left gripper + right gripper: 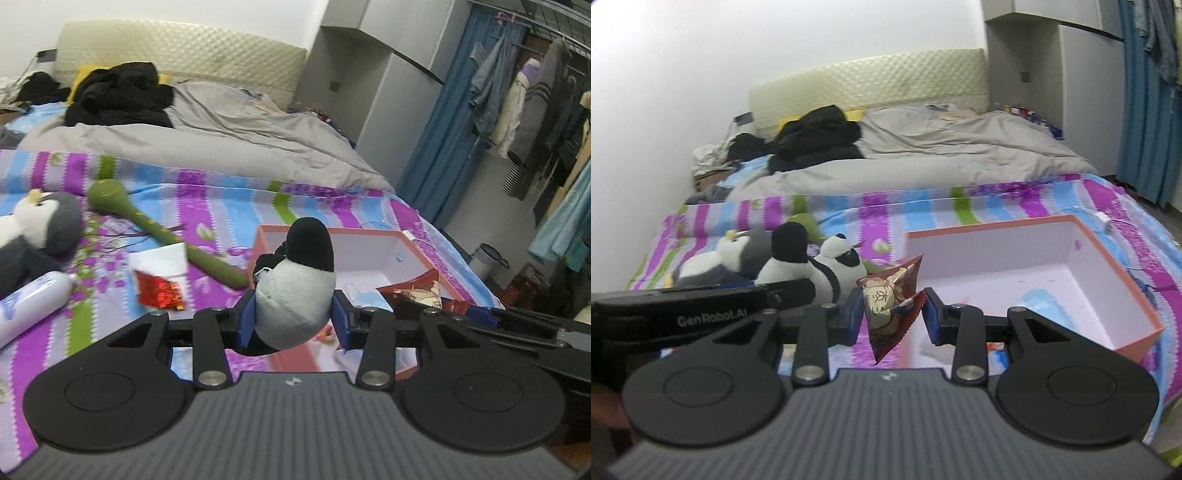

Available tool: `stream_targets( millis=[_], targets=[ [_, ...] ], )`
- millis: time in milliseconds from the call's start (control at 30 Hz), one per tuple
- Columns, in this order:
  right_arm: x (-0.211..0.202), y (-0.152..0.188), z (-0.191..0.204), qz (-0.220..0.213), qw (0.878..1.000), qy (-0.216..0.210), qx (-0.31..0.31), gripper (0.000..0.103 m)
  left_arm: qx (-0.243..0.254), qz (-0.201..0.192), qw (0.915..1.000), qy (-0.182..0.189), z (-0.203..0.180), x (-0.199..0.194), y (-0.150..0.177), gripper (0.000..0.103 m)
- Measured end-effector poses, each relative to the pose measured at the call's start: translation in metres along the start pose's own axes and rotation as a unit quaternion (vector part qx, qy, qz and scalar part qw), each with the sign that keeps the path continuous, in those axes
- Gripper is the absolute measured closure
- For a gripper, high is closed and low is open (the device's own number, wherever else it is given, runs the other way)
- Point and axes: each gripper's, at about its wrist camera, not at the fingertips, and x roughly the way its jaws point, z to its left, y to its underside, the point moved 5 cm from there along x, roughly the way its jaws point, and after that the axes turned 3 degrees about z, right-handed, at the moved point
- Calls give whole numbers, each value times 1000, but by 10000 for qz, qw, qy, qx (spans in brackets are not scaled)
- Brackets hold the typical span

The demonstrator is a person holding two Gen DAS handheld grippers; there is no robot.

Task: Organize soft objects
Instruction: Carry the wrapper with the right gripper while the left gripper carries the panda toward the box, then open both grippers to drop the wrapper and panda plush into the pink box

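my left gripper (293, 319) has its jaws pinching a stuffed panda (295, 284), held up over the near edge of the open box (369, 236) on the bed (221, 199). my right gripper (890, 317) has its jaws pinching a red snack bag (890, 302) beside that box (1108, 258). a penguin toy (40, 225) lies on the striped sheet to the left.
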Motion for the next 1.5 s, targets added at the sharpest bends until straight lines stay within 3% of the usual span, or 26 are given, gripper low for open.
stream_targets(
  millis=[300, 567, 967, 1200, 1300, 1500],
  targets=[
    [32, -15, -51, 190, 9989, 250, 356, 65, -58, 517, 9980, 356, -26, 71, -16, 54],
    [70, -12, -92, 758, 9947, 495, 494, 65, 187, 946, 9948, 331, -38, 132, -27, 54],
    [124, 8, -140, 1464, 9843, 504, 853, 65, 496, 1547, 9864, 247, -56, 208, -28, 54],
    [131, 12, -149, 1555, 9819, 416, 997, 57, 507, 1570, 9861, 202, -59, 214, -27, 53],
    [125, 11, -146, 1484, 9834, 420, 955, 52, 514, 1481, 9875, 186, -60, 204, -29, 47],
    [108, 5, -138, 1300, 9865, 340, 936, 49, 550, 1200, 9911, 199, -63, 174, -35, 46]
  ],
)
